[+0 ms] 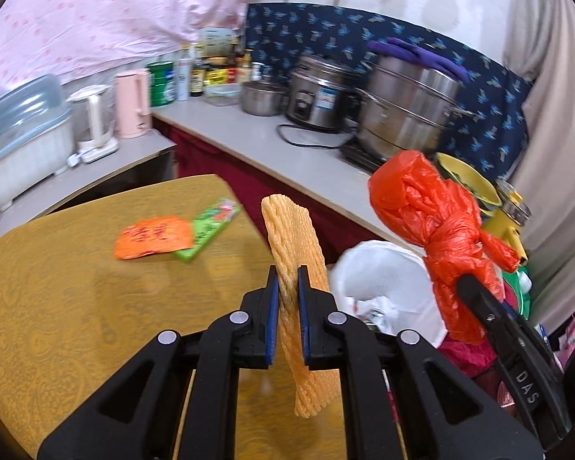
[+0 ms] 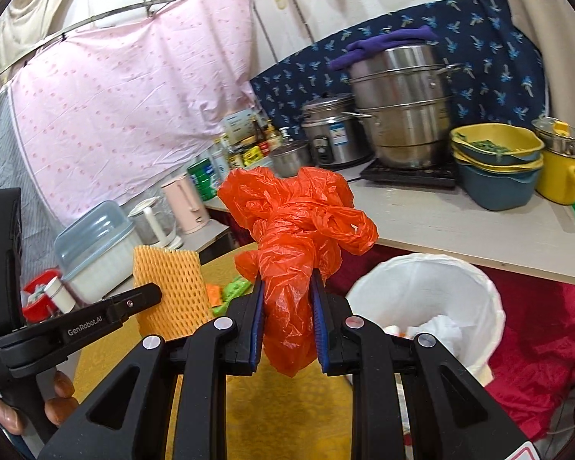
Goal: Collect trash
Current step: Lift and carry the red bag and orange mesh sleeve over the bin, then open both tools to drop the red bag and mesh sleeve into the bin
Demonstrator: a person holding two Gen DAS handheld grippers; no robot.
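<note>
My left gripper (image 1: 287, 274) is shut on an orange foam fruit net (image 1: 293, 241), held upright above the yellow table's right edge. My right gripper (image 2: 287, 280) is shut on a knotted orange plastic bag (image 2: 295, 222), held just left of the white-lined trash bin (image 2: 433, 280). The bin (image 1: 379, 268) holds crumpled white trash. In the left wrist view the bag (image 1: 429, 207) hangs above the bin's right side. An orange wrapper (image 1: 153, 237) and a green wrapper (image 1: 211, 226) lie on the table. The foam net (image 2: 168, 287) and left gripper also show in the right wrist view.
The yellow patterned table (image 1: 76, 306) stands in front of a grey counter (image 1: 280, 153) with pots, a rice cooker (image 1: 318, 96), bottles and kettles. Yellow and blue bowls (image 2: 498, 161) sit at the counter's right end. Red cloth (image 2: 536, 345) lies beside the bin.
</note>
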